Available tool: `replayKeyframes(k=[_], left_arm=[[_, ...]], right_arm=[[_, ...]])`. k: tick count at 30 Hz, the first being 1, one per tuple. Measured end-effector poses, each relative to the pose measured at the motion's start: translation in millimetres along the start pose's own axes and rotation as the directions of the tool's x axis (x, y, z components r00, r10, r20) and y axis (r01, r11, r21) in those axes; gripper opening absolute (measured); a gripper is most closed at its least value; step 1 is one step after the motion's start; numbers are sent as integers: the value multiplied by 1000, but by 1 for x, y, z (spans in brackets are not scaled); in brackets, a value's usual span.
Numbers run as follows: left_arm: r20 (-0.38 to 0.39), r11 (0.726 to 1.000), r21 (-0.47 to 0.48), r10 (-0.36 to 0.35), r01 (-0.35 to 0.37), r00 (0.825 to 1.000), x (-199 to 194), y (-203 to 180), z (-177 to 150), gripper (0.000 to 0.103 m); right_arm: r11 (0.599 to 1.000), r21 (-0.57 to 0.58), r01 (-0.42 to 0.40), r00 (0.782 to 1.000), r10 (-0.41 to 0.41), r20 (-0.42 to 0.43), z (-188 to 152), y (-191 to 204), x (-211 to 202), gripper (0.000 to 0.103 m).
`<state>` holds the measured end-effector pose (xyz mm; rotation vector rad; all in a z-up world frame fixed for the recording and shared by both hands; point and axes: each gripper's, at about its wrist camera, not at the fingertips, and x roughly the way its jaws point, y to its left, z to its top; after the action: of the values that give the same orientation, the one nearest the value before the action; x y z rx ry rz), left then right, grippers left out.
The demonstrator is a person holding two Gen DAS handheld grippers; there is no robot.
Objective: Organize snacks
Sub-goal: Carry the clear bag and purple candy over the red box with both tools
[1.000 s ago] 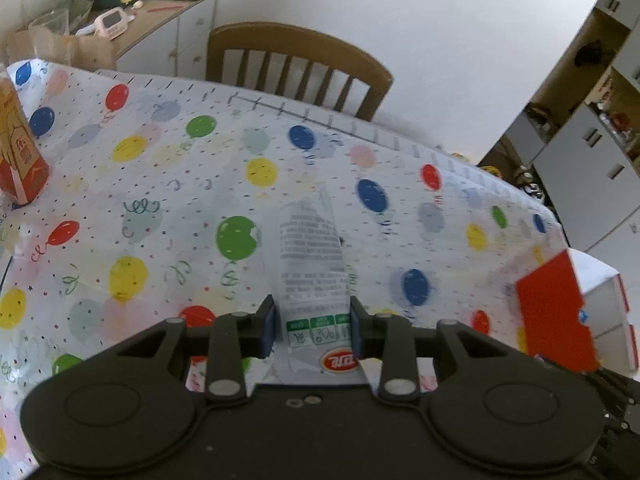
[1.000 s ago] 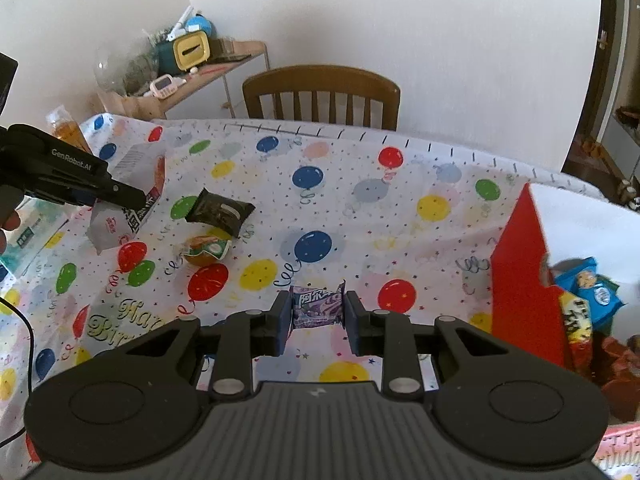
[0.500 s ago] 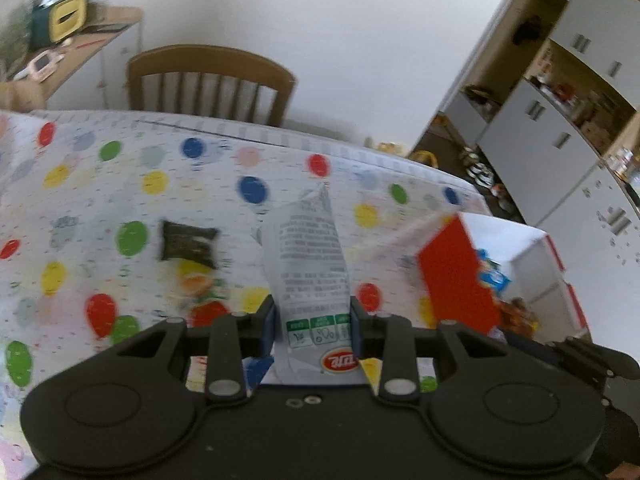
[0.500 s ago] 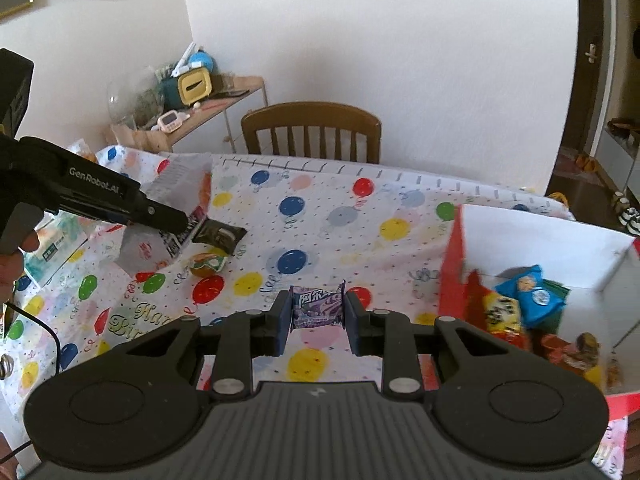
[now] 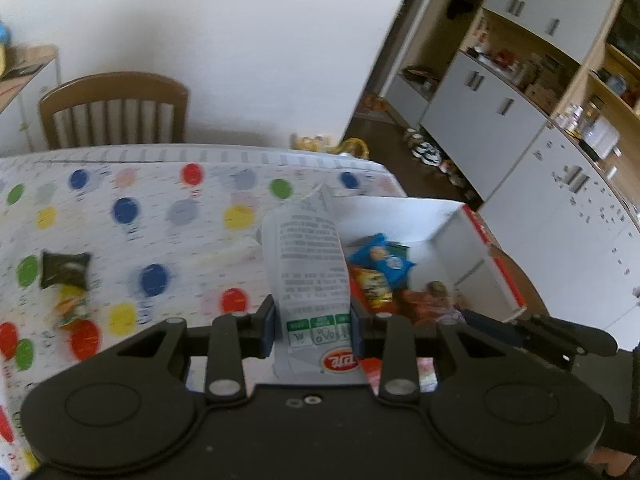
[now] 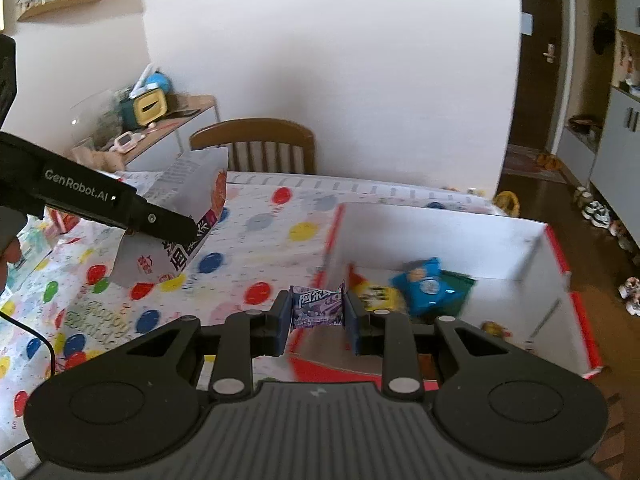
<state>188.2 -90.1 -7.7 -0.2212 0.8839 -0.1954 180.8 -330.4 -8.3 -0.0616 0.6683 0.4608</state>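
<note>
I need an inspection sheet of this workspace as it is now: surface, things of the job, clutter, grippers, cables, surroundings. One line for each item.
Surface: table under a balloon-print tablecloth.
Job's things: white snack bag and purple candy, both held; red-and-white box at the table's right end, holding a blue packet and other snacks; a dark packet and a small colourful packet loose on the cloth.
Clutter: nothing seen beyond the snacks.
Grippers: left gripper shut on the bag; right gripper shut on the candy.
Cables: one black cable at the left edge.
Surroundings: wooden chair, side table, grey cabinets.
</note>
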Motion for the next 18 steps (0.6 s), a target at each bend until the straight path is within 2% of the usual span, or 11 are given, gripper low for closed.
replayKeyframes(k=[9,18], left_arm=[[-33,997,69,-31,34,999,33,-67,2,32],[-75,994,111,-11,19,997,76,-112,7,32]], right_arm=[[999,26,46,999,-46,8,-5,-60,-9,28],[995,59,85,996,-85,-8,-13,-114,-1,28]])
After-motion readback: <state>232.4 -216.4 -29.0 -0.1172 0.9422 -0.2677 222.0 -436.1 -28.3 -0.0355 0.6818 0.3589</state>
